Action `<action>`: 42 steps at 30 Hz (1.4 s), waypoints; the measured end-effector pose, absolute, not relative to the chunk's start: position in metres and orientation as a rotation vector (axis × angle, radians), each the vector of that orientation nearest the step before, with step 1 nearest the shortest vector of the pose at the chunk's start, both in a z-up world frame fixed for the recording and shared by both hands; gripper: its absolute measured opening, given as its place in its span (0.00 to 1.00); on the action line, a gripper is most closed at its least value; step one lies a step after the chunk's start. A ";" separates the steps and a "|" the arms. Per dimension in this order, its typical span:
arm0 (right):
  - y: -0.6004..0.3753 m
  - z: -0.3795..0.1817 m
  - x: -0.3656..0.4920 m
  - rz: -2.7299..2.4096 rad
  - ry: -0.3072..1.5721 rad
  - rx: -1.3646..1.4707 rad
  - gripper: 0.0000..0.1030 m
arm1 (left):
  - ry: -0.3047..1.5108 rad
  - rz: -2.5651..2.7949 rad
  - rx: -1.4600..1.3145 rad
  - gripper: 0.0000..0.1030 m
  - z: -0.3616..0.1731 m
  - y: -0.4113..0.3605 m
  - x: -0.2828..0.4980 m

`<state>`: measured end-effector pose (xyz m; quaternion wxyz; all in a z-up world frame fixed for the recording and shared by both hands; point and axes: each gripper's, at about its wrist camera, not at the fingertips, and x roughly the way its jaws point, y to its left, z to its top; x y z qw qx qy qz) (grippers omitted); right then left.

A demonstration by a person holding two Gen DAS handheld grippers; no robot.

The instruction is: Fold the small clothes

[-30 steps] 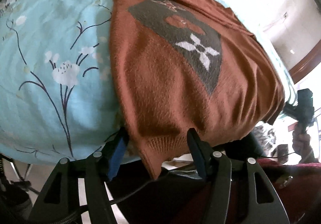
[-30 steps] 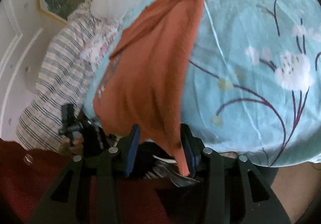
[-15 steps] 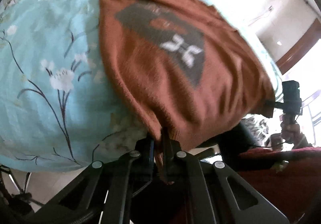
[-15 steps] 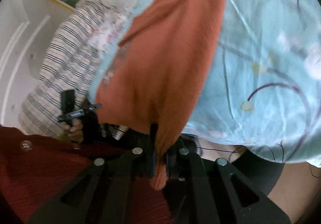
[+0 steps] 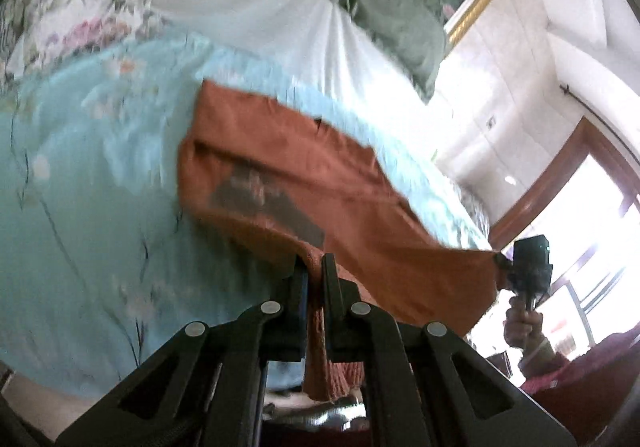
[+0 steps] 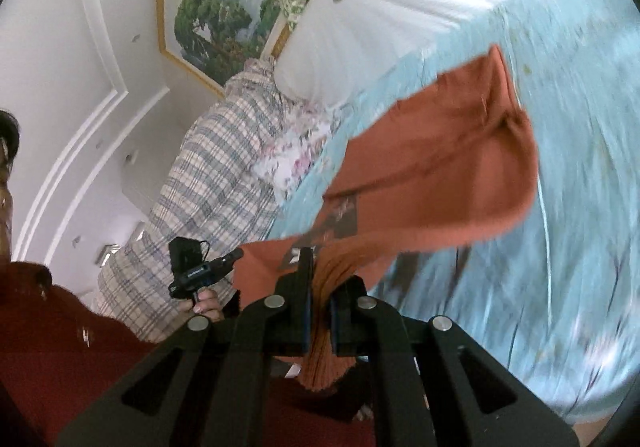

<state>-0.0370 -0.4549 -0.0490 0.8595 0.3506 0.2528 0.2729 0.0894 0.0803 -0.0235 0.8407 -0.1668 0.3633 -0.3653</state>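
Observation:
A small rust-orange knit sweater (image 5: pixel 304 171) with a dark patterned patch lies on the light blue floral bedspread (image 5: pixel 80 207). My left gripper (image 5: pixel 314 267) is shut on one corner of its ribbed hem and lifts it off the bed. My right gripper (image 6: pixel 318 287) is shut on the other hem corner of the sweater (image 6: pixel 440 167); the hem hangs stretched between the two. The right gripper also shows at the right of the left wrist view (image 5: pixel 500 261), and the left gripper at the left of the right wrist view (image 6: pixel 236 255).
White and green pillows (image 5: pixel 392 19) lie at the head of the bed under a framed landscape painting (image 6: pixel 224 7). A plaid blanket (image 6: pixel 208 183) lies along the bed's far side. A window with a wooden frame (image 5: pixel 580 207) is at the right.
Both grippers closed on the hem corners about half a second ago. They have since lifted the hem up and toward the top of the sweater, so the lower half now hangs off the bed.

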 end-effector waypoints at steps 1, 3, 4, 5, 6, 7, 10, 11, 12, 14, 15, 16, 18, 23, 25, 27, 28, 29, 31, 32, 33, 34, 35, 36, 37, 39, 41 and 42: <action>-0.460 -0.046 -0.029 0.559 0.524 0.731 0.07 | 0.751 -0.762 -0.354 0.04 -0.018 0.079 0.096; -0.472 -0.039 -0.008 0.520 0.512 0.712 0.07 | 0.709 -0.734 -0.358 0.04 -0.007 0.075 0.114; -0.479 -0.036 0.003 0.503 0.507 0.708 0.07 | 0.689 -0.718 -0.355 0.04 -0.002 0.071 0.125; -0.486 -0.034 0.016 0.482 0.505 0.707 0.07 | 0.675 -0.699 -0.353 0.04 0.003 0.069 0.134; -0.492 -0.032 0.031 0.455 0.508 0.699 0.07 | 0.664 -0.676 -0.355 0.04 0.006 0.065 0.149; -0.498 -0.031 0.047 0.431 0.513 0.689 0.07 | 0.655 -0.656 -0.362 0.04 0.009 0.062 0.161; -0.514 -0.028 0.088 0.381 0.536 0.665 0.07 | 0.633 -0.601 -0.381 0.04 0.014 0.048 0.206; -0.518 -0.028 0.103 0.364 0.547 0.650 0.07 | 0.632 -0.591 -0.381 0.04 0.014 0.043 0.217; -0.521 -0.028 0.119 0.351 0.560 0.636 0.07 | 0.632 -0.579 -0.375 0.04 0.014 0.036 0.232; -0.527 -0.032 0.145 0.326 0.587 0.618 0.07 | 0.641 -0.553 -0.361 0.04 0.011 0.022 0.260; -0.529 -0.034 0.160 0.310 0.608 0.607 0.07 | 0.647 -0.546 -0.359 0.04 0.008 0.019 0.271; -0.531 -0.038 0.171 0.298 0.621 0.597 0.07 | 0.657 -0.535 -0.354 0.04 0.005 0.015 0.283; -0.538 -0.045 0.193 0.281 0.645 0.602 0.07 | 0.679 -0.513 -0.351 0.04 -0.002 0.010 0.305; -0.554 -0.063 0.232 0.262 0.676 0.644 0.07 | 0.736 -0.469 -0.362 0.04 -0.023 0.007 0.351; -0.558 -0.071 0.245 0.258 0.698 0.661 0.07 | 0.758 -0.454 -0.370 0.04 -0.032 0.006 0.366; -0.557 -0.079 0.260 0.236 0.740 0.637 0.07 | 0.786 -0.431 -0.380 0.04 -0.044 0.006 0.382; -0.555 -0.083 0.265 0.231 0.756 0.627 0.07 | 0.799 -0.424 -0.383 0.04 -0.050 0.005 0.388; -0.554 -0.088 0.271 0.216 0.782 0.612 0.07 | 0.811 -0.413 -0.384 0.04 -0.055 0.004 0.393; -0.553 -0.100 0.280 0.156 0.852 0.580 0.08 | 0.849 -0.383 -0.378 0.04 -0.069 0.001 0.404; -0.554 -0.105 0.282 0.136 0.883 0.577 0.08 | 0.875 -0.368 -0.371 0.04 -0.077 -0.002 0.410; -0.556 -0.108 0.281 0.127 0.892 0.595 0.09 | 0.904 -0.354 -0.358 0.05 -0.086 -0.005 0.416; -0.559 -0.107 0.276 0.120 0.880 0.622 0.11 | 0.926 -0.345 -0.346 0.05 -0.091 -0.007 0.418; -0.560 -0.104 0.270 0.106 0.865 0.630 0.19 | 0.950 -0.335 -0.340 0.06 -0.096 -0.008 0.420; -0.562 -0.097 0.259 0.077 0.840 0.619 0.33 | 0.954 -0.336 -0.347 0.06 -0.095 -0.008 0.417; -0.561 -0.089 0.247 0.045 0.812 0.596 0.40 | 0.944 -0.346 -0.357 0.08 -0.092 -0.007 0.412; -0.553 -0.076 0.228 -0.001 0.772 0.534 0.52 | 0.917 -0.369 -0.339 0.17 -0.081 -0.007 0.397; -0.534 -0.069 0.215 0.049 0.764 0.474 0.52 | 0.904 -0.402 -0.301 0.21 -0.072 -0.014 0.377; -0.518 -0.069 0.213 0.117 0.783 0.448 0.52 | 0.901 -0.444 -0.282 0.22 -0.068 -0.021 0.365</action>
